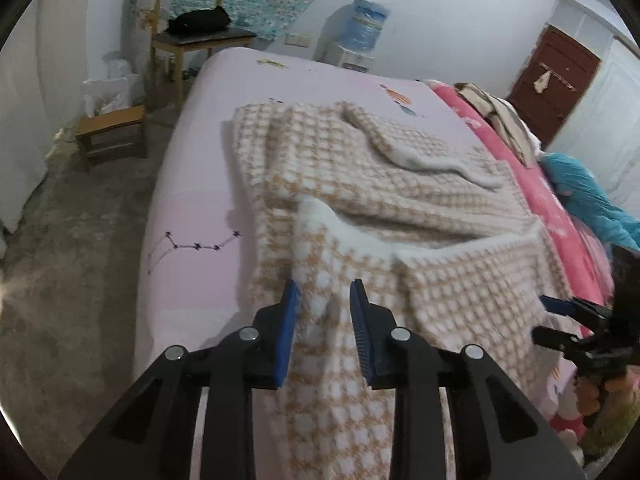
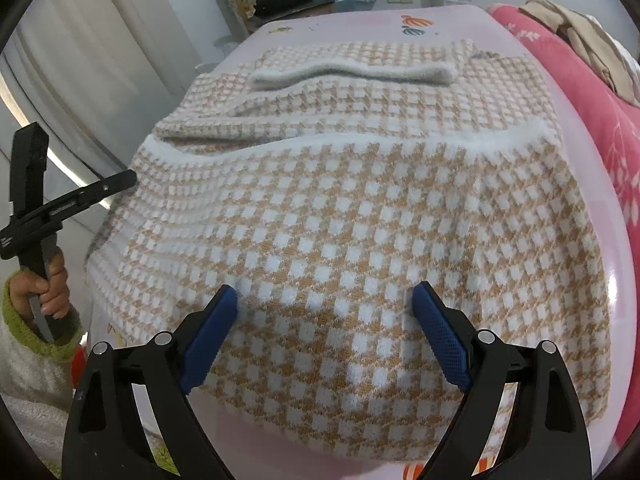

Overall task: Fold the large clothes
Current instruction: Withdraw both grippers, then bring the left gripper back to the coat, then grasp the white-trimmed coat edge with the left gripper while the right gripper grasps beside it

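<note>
Checked sweater (image 2: 320, 208) lies spread on pink bed (image 1: 192, 184), near hem draped over bed's near edge. Left claw (image 1: 325, 300) narrowed w/ a fold of hem between pads; can't tell if pinched. Right claw (image 2: 325, 300) wide over sweater, holding nothing. Red blanket (image 2: 600, 128) right of sweater; chair (image 1: 192, 36) and water dispenser (image 1: 360, 32) beyond bed.
</note>
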Demonstrator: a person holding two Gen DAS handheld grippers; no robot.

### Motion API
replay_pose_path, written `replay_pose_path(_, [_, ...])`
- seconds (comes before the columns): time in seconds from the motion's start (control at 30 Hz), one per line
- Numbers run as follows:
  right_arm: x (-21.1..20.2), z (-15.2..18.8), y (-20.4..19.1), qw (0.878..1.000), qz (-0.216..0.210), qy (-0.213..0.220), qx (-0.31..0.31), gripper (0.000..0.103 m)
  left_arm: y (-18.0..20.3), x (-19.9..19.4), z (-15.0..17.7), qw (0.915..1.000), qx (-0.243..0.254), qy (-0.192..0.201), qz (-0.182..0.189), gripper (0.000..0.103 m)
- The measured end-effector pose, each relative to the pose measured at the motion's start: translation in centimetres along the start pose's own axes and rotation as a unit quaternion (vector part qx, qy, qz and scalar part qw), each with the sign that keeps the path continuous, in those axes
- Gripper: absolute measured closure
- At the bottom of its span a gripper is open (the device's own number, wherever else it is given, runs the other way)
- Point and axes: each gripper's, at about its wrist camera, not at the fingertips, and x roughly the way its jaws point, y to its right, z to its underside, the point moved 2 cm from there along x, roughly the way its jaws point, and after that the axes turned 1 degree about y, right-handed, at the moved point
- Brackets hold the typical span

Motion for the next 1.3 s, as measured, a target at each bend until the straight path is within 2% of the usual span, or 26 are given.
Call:
replay_pose_path(0.1, [0.0,0.0,0.1,1.0,0.0,-0.001,0.0,0.018,-0.5,0.9,0.3,0.9994,-0.006,-0.025,-0.021,0.077])
replay_pose_path(0.2, [0.1,0.1,0.1,1.0,0.002,0.0,-0.001,0.018,-0.9,1.2,0.5,0.9989,-0.023,-0.04,-0.012,0.076])
replay_pose_path(0.33, [0.1,0.1,0.2,1.0,0.001,0.0,-0.003,0.018,-1.4,1.6,0.0,0.9977,-0.042,-0.051,0.016,0.074])
replay_pose_path(0.4, [0.1,0.2,0.2,1.0,0.0,0.001,-0.002,0.018,-1.4,1.3,-0.4,0.9974,-0.046,-0.036,0.041,0.074])
replay_pose_path(0.5, [0.2,0.1,0.2,1.0,-0.001,0.001,0.0,0.018,-1.7,2.0,-0.6,0.9963,-0.052,-0.039,0.055,0.072])
replay_pose_path(0.7, [0.1,0.0,0.2,1.0,-0.002,0.001,0.0,0.018,-2.7,3.3,-1.0,0.9901,-0.096,-0.046,0.091,0.072])
replay_pose_path(0.83, [0.1,0.0,0.2,1.0,-0.006,0.002,0.001,0.018,-2.1,2.3,-0.7,0.9865,-0.084,-0.031,0.137,0.072])
replay_pose_path(0.87, [0.1,-0.1,0.2,1.0,-0.008,0.002,0.001,0.017,-1.9,2.2,-0.6,0.9885,-0.076,-0.033,0.127,0.072])
replay_pose_path(0.97, [0.1,0.0,0.4,1.0,-0.014,0.002,0.004,0.017,-1.5,2.9,-0.5,0.9961,-0.053,-0.053,0.047,0.073])
replay_pose_path(1.03, [-0.1,0.0,0.5,1.0,-0.022,-0.002,0.005,0.017,-0.7,2.6,-0.6,0.9982,-0.035,-0.046,0.019,0.073])
replay_pose_path(1.07, [-0.4,0.0,0.8,1.0,-0.028,-0.004,0.006,0.017,0.2,2.6,-0.6,0.9989,-0.01,-0.045,-0.01,0.073])
replay_pose_path(1.13, [-1.4,0.1,1.7,0.999,-0.041,0.003,0.018,0.017,1.5,2.6,-0.4,0.9976,0.024,-0.044,-0.047,0.073])
replay_pose_path(1.2, [-2.9,-0.3,3.6,0.998,-0.051,0.023,0.042,0.017,2.7,3.0,0.0,0.9929,0.061,-0.048,-0.09,0.073])
replay_pose_path(1.3, [-4.9,-1.5,6.8,0.994,-0.045,0.059,0.076,0.021,3.9,3.3,0.2,0.9865,0.092,-0.045,-0.128,0.073])
